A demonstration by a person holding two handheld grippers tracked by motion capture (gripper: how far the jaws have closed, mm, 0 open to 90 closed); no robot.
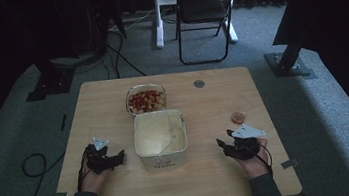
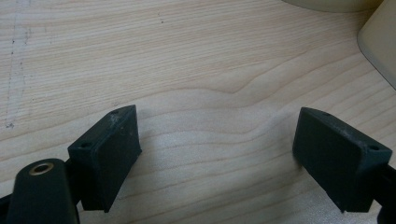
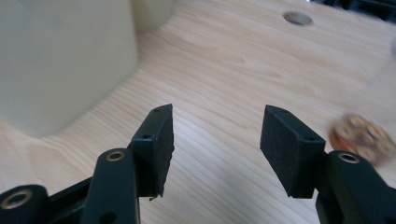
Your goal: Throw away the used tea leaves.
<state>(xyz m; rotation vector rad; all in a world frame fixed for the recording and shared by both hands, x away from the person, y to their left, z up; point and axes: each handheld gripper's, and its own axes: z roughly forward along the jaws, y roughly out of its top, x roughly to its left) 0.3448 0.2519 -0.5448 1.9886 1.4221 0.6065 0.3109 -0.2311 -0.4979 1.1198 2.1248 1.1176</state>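
Jaws of both our left gripper [image 1: 118, 158] and right gripper [image 1: 224, 140] gape wide on nothing, flanking the square tub [image 1: 160, 139] at centre frame, while the right gripper view catches a blurred cookie [image 3: 362, 137] at its right edge.

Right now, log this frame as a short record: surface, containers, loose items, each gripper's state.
surface: wooden table, with a round hole near its far edge
containers: square cream tub at centre; bowl of mixed snacks just behind it
loose item: small round cookie, ahead of the right gripper
left gripper: open, nothing between the jaws, left of the tub
right gripper: open, nothing between the jaws, right of the tub
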